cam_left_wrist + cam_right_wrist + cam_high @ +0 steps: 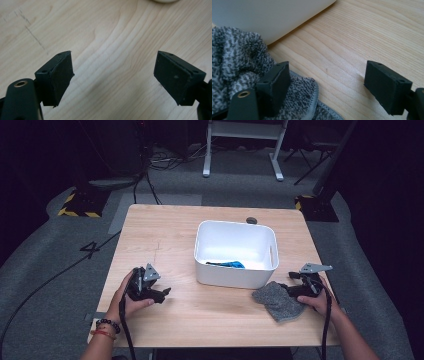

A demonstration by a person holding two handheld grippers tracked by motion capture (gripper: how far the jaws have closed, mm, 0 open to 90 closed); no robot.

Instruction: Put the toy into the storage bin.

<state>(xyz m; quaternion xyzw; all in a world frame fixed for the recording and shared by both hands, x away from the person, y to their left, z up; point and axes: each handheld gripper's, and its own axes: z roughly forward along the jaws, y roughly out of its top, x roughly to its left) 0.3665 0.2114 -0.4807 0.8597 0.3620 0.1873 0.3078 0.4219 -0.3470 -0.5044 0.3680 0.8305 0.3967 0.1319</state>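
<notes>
- While the grey cloth [278, 299] lies crumpled at the lower right of the high view, just beside the front right corner of the white bin [235, 253], treat it as the working item.
- Handling judgement: soft, light, limp knit; it will sag and fold when lifted, is not fragile, and is unlikely to slip from the pads.
- Grasp point: take a raised fold or the stitched edge [313, 100] near the lower centre of the right gripper view, pinching through the thickness.
- Right gripper [296, 289]: jaws spread wide; one jaw rests on the cloth, the other stands over bare surface [352, 37]. Nothing is clamped.
- Right hand [320, 300]: at the lower right, gripper pointing toward frame left, low over the surface.
- Left gripper [159, 294]: jaws wide apart, holding nothing, over bare wood at lower left.
- A blue item [231, 264] lies inside the bin.
</notes>
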